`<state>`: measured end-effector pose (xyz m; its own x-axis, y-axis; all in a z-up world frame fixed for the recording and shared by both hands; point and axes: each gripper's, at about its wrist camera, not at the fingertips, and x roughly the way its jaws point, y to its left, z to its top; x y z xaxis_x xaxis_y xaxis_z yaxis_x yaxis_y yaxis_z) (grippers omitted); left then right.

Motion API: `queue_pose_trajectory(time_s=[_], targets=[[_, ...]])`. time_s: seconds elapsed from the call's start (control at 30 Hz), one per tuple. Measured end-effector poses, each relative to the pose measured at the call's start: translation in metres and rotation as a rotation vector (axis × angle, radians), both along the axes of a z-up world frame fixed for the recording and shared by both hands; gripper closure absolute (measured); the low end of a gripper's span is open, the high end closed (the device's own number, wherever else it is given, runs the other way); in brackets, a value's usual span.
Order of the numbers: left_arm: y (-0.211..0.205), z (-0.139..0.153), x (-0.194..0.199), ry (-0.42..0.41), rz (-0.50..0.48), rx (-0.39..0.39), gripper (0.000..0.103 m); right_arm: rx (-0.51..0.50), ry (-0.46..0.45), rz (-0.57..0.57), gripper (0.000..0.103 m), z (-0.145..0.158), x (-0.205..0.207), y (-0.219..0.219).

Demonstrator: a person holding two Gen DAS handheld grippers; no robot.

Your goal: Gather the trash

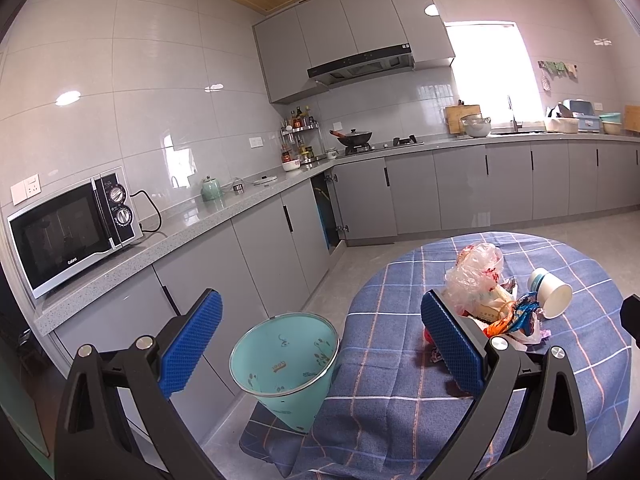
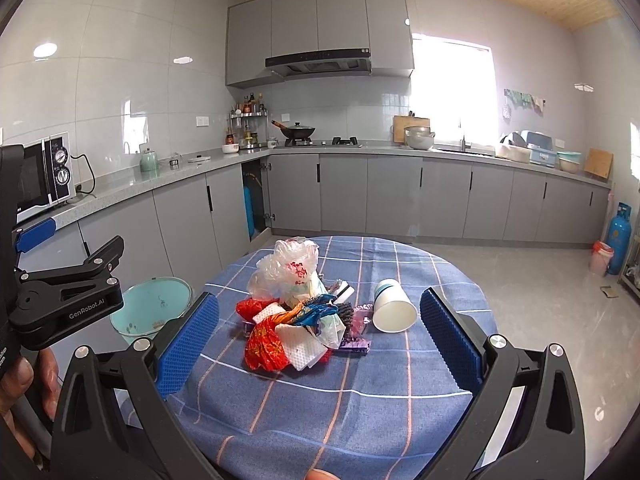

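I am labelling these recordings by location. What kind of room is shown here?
Almost certainly a home kitchen: a wok sits on a gas stove under a range hood, and a microwave stands on the long counter.

A heap of trash (image 2: 298, 320) lies on the table (image 2: 360, 400), with a paper cup (image 2: 392, 306) on its side just to the right of it. A plastic bag (image 2: 286, 270) sits at the back of the heap. The bin (image 1: 286, 364) stands on the floor beside the table's left edge. Behind, a microwave (image 1: 76, 228) rests on the counter (image 1: 192, 228).
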<state>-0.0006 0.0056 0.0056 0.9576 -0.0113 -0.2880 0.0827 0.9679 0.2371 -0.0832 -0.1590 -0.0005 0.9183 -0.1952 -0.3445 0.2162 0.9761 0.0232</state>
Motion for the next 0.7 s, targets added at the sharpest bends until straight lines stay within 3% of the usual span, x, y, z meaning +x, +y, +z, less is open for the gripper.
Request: queue_pose_trajectory(time_s=[0.5, 0.7], targets=[[-0.002, -0.005, 0.005, 0.012, -0.003, 0.011, 0.005, 0.002, 0.007, -0.015, 0.004, -0.008, 0.005, -0.009], [-0.002, -0.018, 0.031, 0.025, -0.006, 0.004, 0.005, -0.004, 0.009, -0.076, 0.004, -0.023, 0.019, -0.031]])
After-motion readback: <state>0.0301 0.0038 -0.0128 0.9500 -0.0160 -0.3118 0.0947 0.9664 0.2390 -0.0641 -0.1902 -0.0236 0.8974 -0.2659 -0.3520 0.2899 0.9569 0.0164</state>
